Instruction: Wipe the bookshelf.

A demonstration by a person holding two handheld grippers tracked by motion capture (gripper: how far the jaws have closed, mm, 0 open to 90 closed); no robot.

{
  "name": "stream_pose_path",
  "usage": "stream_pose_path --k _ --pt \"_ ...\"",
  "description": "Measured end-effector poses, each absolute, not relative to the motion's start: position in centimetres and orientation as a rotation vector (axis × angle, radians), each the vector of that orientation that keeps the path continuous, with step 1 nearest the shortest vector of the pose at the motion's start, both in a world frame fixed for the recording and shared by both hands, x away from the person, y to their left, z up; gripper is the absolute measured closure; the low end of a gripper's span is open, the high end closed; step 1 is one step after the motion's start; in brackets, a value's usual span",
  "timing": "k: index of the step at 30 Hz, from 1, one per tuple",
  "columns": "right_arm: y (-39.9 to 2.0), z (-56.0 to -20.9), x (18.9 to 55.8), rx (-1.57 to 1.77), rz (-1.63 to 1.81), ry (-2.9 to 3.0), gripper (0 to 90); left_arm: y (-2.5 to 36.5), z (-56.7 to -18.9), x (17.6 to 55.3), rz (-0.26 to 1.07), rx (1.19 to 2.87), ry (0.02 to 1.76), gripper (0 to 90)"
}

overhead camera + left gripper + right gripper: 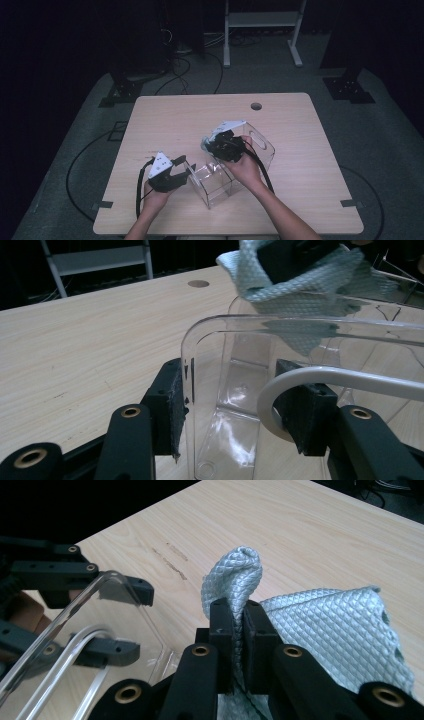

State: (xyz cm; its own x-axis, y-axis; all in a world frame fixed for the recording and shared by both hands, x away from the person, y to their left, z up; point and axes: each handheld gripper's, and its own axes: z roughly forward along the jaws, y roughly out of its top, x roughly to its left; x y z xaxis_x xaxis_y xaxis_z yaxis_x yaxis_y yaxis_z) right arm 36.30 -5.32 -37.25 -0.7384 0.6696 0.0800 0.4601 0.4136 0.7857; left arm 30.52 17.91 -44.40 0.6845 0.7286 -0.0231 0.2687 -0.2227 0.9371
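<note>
The clear plastic box [235, 167] sits on the near middle of the table [165, 115], open at the top, with a white handle [340, 377] arcing over its near-left corner. I read the step in hand as wiping this box with the cloth, so that is what I plan around.

My left gripper [176, 171] is clamped on the box's left wall: in the left gripper view one pad presses the outside of the clear wall and the other sits inside it, next to the white handle. That grip is my anchor, and I want it firm but no tighter (thin clear plastic flexes, and may crack at the corner).

The pale grey-green quilted cloth [330, 630] is pinched hard between the jaws of my right gripper [216, 141], a fold standing up above the pads and the rest hanging to the right. In the high view that gripper hovers over the box's far-left rim.

To do this well, I think the loose part of the cloth should meet the plastic, not the black pads, so I would tilt the right hand until the fabric leads. Short strokes along the rim seem safest, directed toward the left gripper's hold so the box does not twist out of it.
</note>
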Motion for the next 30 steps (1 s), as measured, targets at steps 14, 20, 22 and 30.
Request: stream_pose_path --k 14,20,22,30 --pt "-5.3 -37.4 36.6 0.997 1.223 2.419 84.4 17.8 -44.4 30.5 0.524 1.803 0.783 47.6" --pt "-6.7 -37.0 36.0 1.010 1.256 2.445 84.6 17.8 -44.4 30.6 0.530 1.801 0.787 47.3" --pt "-7.6 -36.6 35.1 0.999 1.283 2.432 84.6 17.8 -44.4 30.5 0.527 1.798 0.792 47.4" --pt "-12.5 -34.7 30.6 0.957 1.459 2.341 84.6 17.8 -44.4 30.5 0.528 1.800 0.793 47.4"
